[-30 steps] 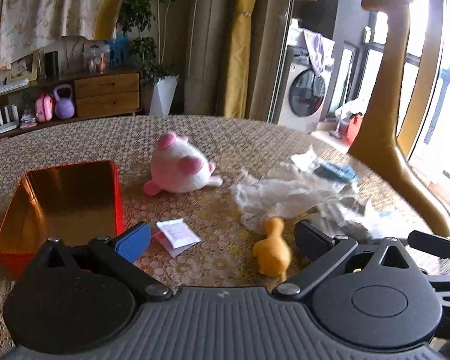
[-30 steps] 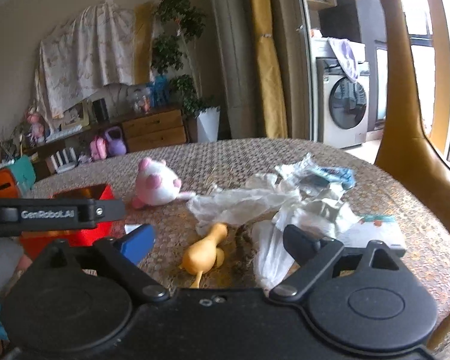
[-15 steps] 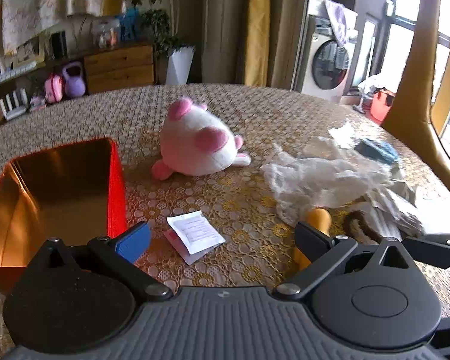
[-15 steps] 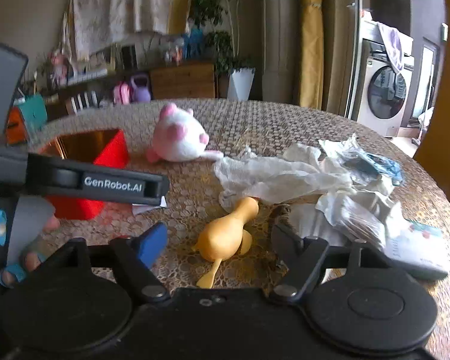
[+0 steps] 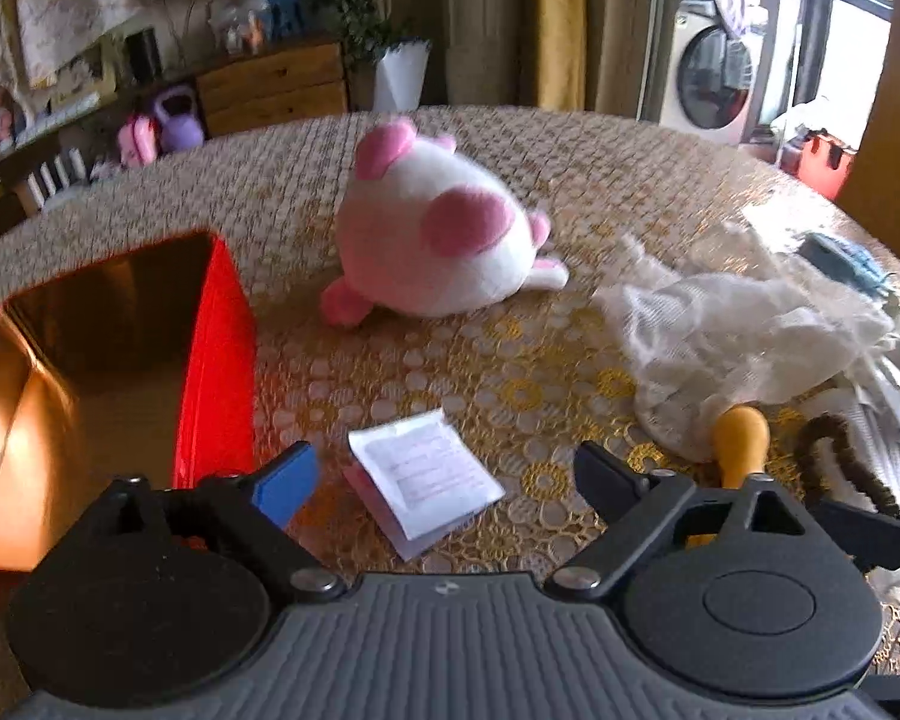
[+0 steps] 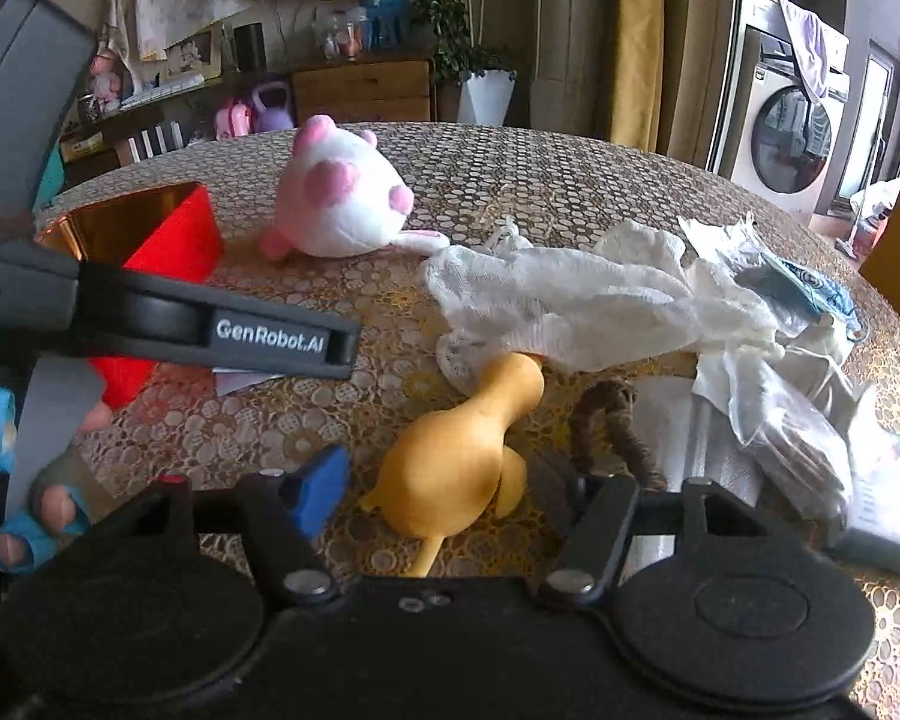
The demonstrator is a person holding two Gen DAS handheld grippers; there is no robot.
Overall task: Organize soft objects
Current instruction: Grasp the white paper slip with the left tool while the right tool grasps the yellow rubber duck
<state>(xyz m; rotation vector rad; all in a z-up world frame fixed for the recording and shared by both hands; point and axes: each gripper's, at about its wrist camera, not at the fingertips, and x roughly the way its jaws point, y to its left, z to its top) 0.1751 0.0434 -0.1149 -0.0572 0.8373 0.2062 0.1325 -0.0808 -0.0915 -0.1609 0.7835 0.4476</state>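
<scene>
A pink-and-white plush toy (image 5: 432,240) (image 6: 339,204) lies on the lace-covered table beside a red tin box (image 5: 216,360) (image 6: 174,240) that stands open. My left gripper (image 5: 441,477) hovers low in front of the plush. Its jaws are closing with nothing gripped, and a paper slip (image 5: 426,474) lies on the cloth under them. A yellow rubber duck (image 6: 456,456) (image 5: 741,438) lies between the jaws of my right gripper (image 6: 444,486). They are closing, with a gap showing on each side of the duck.
A crumpled white gauze cloth (image 6: 570,306) (image 5: 738,330) covers the duck's head end. A brown cord (image 6: 612,420), plastic bags and a booklet (image 6: 882,516) lie to the right. The left tool's black arm (image 6: 210,330) and gloved fingers (image 6: 48,504) fill the left of the right wrist view.
Both grippers have come down and forward toward the table. The right jaws have narrowed around the duck. The left jaws have narrowed a little.
</scene>
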